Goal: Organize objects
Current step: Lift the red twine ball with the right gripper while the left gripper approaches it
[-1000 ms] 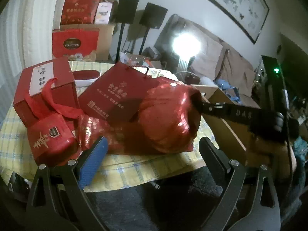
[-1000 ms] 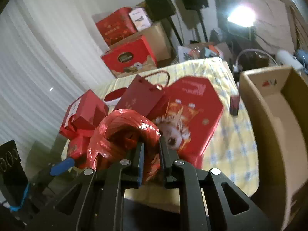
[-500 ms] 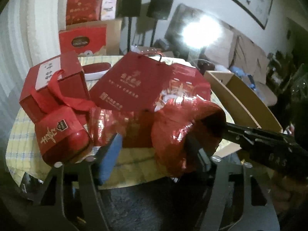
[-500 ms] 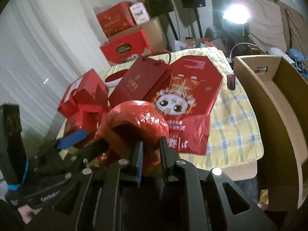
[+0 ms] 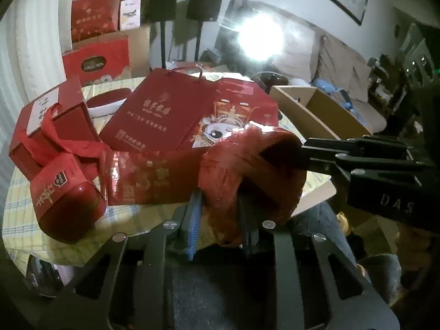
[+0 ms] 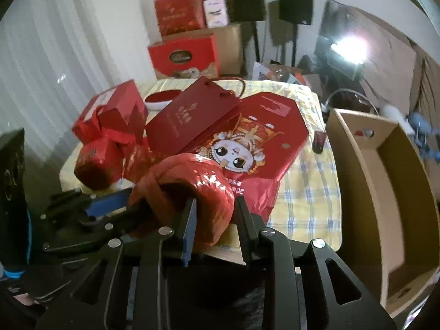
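Left wrist view shows the crinkly red plastic-strip ring (image 5: 247,176), a doughnut-shaped coil of shiny raffia-like ribbon, sitting right between the tips of the left gripper (image 5: 220,220), whose jaws have just been closing and now pinch the ring's lower rim, while the right gripper (image 5: 310,156) reaches in from the right with its tips inside the ring's hollow. Right wrist view has the same ring (image 6: 192,192) straddled by the right gripper (image 6: 216,225); its jaws have just been opening, and I cannot tell whether the pads press on the band or stand just clear of it. The left gripper (image 6: 110,209) comes in from the left at the ring's far side. The ring looks light, soft and springy, its glossy surface likely slippery, so a hold across the thick wound band seems safer than one on a loose strand. Just beyond the tips lies a flat red gift bag with a cartoon figure (image 6: 261,143), a dark red paper carrier bag (image 6: 187,121) resting on it, and red ribboned boxes (image 6: 110,118) to the left, all on the yellow checked tablecloth (image 6: 310,200); an open cardboard box (image 6: 385,192) stands to the right
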The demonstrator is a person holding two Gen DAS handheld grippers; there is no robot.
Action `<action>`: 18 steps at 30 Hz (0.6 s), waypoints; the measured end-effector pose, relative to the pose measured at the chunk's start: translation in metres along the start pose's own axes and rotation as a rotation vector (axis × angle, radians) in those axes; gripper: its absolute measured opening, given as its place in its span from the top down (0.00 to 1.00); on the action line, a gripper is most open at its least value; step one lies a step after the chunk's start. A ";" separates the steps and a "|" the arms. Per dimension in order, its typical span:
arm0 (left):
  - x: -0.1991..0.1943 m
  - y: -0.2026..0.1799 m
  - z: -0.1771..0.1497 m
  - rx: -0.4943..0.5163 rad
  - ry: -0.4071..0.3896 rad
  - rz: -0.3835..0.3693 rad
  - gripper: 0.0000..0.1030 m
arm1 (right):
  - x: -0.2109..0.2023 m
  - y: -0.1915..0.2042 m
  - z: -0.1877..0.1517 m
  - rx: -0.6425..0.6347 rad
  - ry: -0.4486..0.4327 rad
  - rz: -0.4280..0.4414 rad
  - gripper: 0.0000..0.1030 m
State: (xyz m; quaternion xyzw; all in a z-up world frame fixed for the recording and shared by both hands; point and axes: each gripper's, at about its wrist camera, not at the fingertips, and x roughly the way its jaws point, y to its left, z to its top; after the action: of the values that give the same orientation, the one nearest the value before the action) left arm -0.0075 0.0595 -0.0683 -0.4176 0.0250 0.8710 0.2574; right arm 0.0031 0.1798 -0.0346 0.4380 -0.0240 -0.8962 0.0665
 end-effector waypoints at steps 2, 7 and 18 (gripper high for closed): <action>0.002 0.000 0.001 -0.004 -0.003 0.005 0.80 | 0.005 0.005 0.004 -0.035 0.020 0.008 0.73; 0.004 0.004 0.001 -0.021 -0.003 0.012 0.80 | 0.017 0.012 0.011 -0.101 0.034 -0.026 0.74; 0.014 0.001 0.004 -0.035 0.009 -0.003 0.74 | 0.020 0.009 0.000 -0.111 0.015 -0.083 0.80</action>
State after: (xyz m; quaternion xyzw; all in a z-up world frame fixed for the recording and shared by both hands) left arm -0.0184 0.0663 -0.0763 -0.4261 0.0106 0.8690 0.2512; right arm -0.0081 0.1679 -0.0491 0.4408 0.0445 -0.8949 0.0534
